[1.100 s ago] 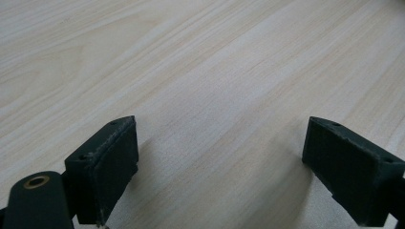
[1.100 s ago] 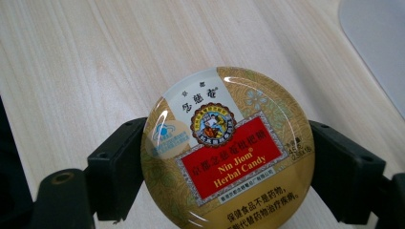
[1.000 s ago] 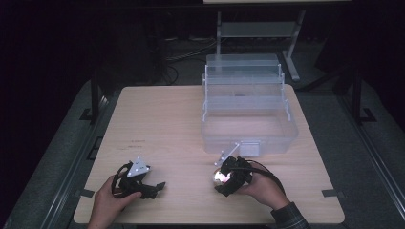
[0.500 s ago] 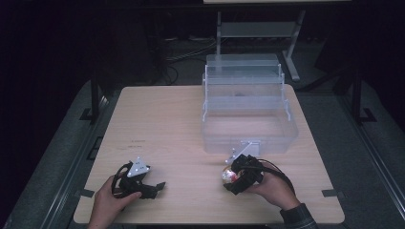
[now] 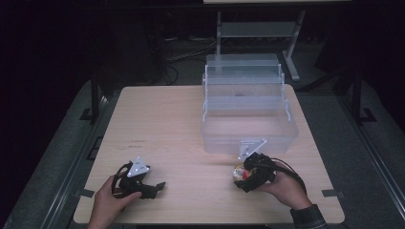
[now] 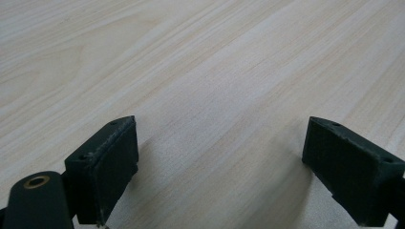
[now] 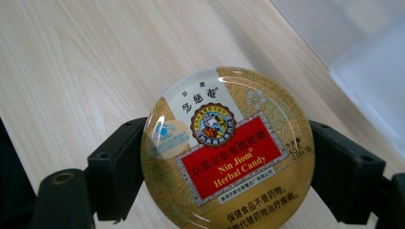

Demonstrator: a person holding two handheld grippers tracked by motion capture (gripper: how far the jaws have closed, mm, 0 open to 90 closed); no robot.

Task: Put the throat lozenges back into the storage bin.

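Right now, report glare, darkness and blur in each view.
High view: dark surround, lit table, pale glare on the clear box. Right gripper view: white highlights on the tin, print sharp, box corner soft. Left gripper view: evenly lit, the jaws cast soft shadows, far wood grain blurs.

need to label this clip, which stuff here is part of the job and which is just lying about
In the job:
- round candy tin, clamped in the right hand-held gripper
- clear tiered plastic box, open, just beyond the tin

Not in use:
- left hand-held gripper, open and empty, low over the table
- metal stand behind the table
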